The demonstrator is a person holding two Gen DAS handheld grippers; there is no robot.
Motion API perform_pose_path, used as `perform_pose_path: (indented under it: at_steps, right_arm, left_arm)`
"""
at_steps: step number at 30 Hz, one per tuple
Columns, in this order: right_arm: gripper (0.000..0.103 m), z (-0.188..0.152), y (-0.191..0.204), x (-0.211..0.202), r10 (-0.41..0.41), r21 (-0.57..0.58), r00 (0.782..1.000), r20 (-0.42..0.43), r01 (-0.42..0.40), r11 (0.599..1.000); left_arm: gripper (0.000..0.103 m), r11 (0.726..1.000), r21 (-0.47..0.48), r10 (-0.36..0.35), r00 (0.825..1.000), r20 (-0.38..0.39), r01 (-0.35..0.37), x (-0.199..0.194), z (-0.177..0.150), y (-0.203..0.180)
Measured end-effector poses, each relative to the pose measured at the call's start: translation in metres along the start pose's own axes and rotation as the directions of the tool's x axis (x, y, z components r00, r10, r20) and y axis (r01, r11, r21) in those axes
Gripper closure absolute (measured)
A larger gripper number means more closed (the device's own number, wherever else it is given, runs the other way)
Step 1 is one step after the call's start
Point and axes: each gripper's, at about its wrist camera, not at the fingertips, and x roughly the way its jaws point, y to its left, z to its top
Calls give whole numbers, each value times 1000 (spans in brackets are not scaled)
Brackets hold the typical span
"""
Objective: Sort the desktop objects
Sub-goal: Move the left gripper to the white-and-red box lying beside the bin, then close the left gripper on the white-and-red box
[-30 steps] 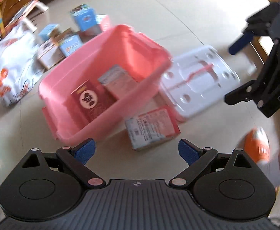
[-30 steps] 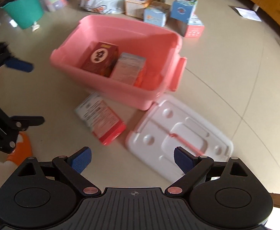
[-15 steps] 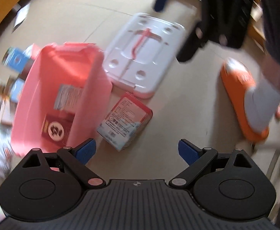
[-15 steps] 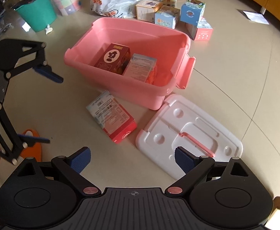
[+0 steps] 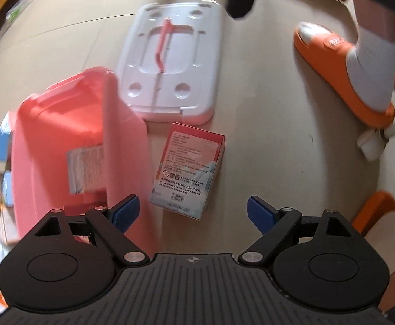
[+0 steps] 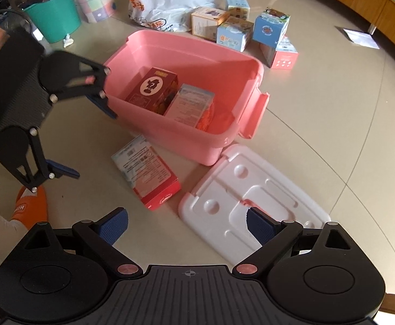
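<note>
A red-and-white box lies flat on the floor beside the pink bin. My left gripper points down just over the box's near end. Its jaws are closing, still wide, and the pads touch nothing. Inside the bin lie a dark red box and a pale box. The bin's white lid lies on the floor next to it. My right gripper hangs open and empty above the lid's near edge.
Several small boxes, a white plastic bag, a teal bucket and a white tub stand beyond the bin. A person's foot in an orange slipper is close to the box. Wooden furniture lines the far right.
My left gripper has rolled and sunk toward the red-and-white box, which now lies lengthwise close before its fingers, and its jaws have narrowed a little. The right gripper has barely moved.
</note>
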Motion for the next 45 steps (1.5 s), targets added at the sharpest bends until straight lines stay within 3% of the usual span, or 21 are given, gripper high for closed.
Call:
perform_pose_path:
  at_steps: [7, 13, 21, 27, 32, 37, 45]
  right_arm:
    - [10, 2, -6, 10, 10, -5, 1000, -24, -10, 1000]
    - [10, 4, -10, 9, 16, 6, 1000, -7, -16, 1000]
    - [10, 2, -16, 7, 23, 18, 1000, -5, -23, 1000]
    - [10, 0, -20, 5, 22, 37, 1000, 2, -22, 999]
    - [10, -3, -25, 8, 21, 51, 1000, -13, -21, 999]
    - [10, -6, -25, 14, 17, 43, 999, -37, -16, 999]
    - [10, -8, -18, 16, 19, 19, 999, -46, -18, 1000]
  left_arm:
    - [14, 997, 69, -35, 998, 46, 32, 19, 10, 4]
    - [23, 987, 156, -62, 992, 112, 45, 28, 27, -3]
    - [23, 971, 236, 10, 997, 80, -29, 55, 42, -6]
    - [23, 959, 282, -18, 999, 29, 9, 74, 42, -8]
    - [23, 961, 275, -21, 1000, -2, 20, 90, 40, -9]
    - [23, 962, 274, -15, 999, 46, 2, 92, 36, -9]
    - [23, 962, 267, 47, 997, 60, -61, 96, 38, -14]
